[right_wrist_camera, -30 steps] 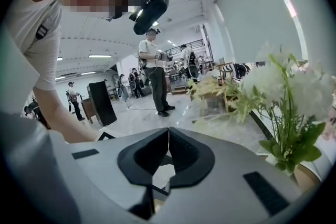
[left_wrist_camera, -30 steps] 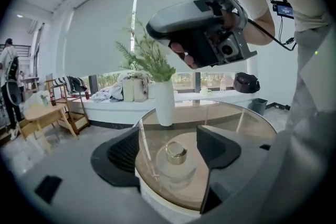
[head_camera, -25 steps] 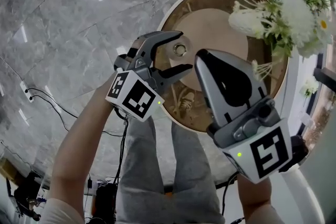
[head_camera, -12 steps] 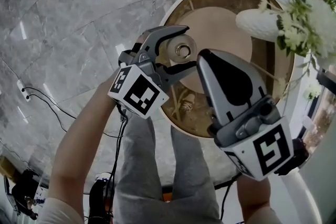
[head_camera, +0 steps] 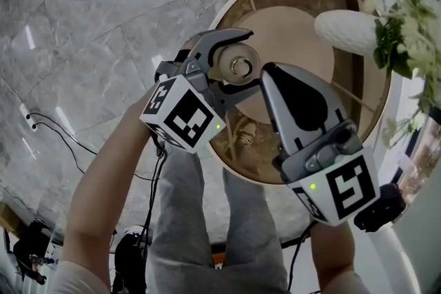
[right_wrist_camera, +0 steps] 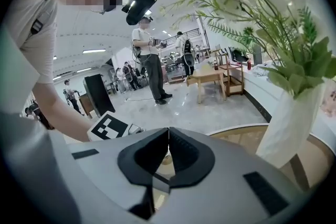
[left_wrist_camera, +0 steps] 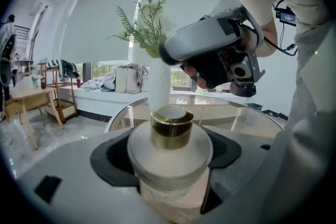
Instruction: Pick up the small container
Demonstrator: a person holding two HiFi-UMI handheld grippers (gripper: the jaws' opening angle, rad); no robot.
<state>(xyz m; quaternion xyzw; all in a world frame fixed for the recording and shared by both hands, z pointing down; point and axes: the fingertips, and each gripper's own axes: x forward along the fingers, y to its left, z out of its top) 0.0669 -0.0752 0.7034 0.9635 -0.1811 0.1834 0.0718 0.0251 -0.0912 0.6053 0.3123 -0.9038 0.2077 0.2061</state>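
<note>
The small container is a cream jar with a gold cap. It sits between the jaws of my left gripper, which is shut on its body over the round table. My right gripper is shut with nothing in it, its tip just right of the jar. In the left gripper view the right gripper hangs above and behind the container. In the right gripper view its dark pads meet edge to edge, and the left gripper's marker cube shows at the left.
The round glass table has a wooden base. A white vase with green and white flowers stands at its far right. Grey marble floor lies to the left, with cables. Several people and wooden furniture show far behind.
The left gripper's jaws have closed round the container, which now looks larger and nearer. The right gripper stays shut beside it. The vase has slid up and right in the head view.
</note>
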